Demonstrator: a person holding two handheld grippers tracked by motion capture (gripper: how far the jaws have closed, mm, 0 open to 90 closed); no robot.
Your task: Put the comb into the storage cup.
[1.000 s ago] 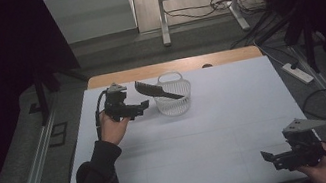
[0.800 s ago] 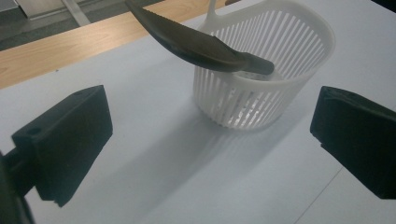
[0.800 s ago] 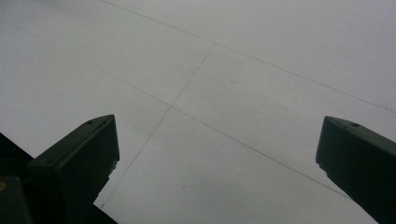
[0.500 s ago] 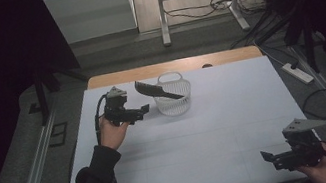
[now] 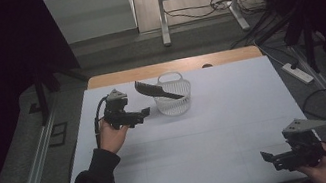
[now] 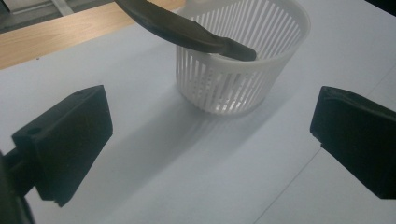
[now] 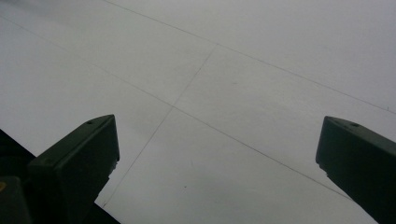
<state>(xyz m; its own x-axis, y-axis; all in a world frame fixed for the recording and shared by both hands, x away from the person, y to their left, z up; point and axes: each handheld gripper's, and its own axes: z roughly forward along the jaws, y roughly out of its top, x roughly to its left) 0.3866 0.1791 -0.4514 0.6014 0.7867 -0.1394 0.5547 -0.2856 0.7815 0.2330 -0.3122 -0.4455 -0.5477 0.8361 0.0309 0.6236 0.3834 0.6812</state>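
Black comb [image 6: 187, 32] across the white basket [image 6: 243, 79] rim, just beyond the left gripper [image 6: 210, 140] (fingers spread wide)

White slotted plastic basket [image 6: 243, 70], dark smooth plastic comb [image 6: 187, 32], matt white table [image 5: 219, 132] w/ wood edge.

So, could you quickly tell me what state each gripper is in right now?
Left gripper: open, holding nothing, facing the white basket.
Right gripper: open, holding nothing, over the table.
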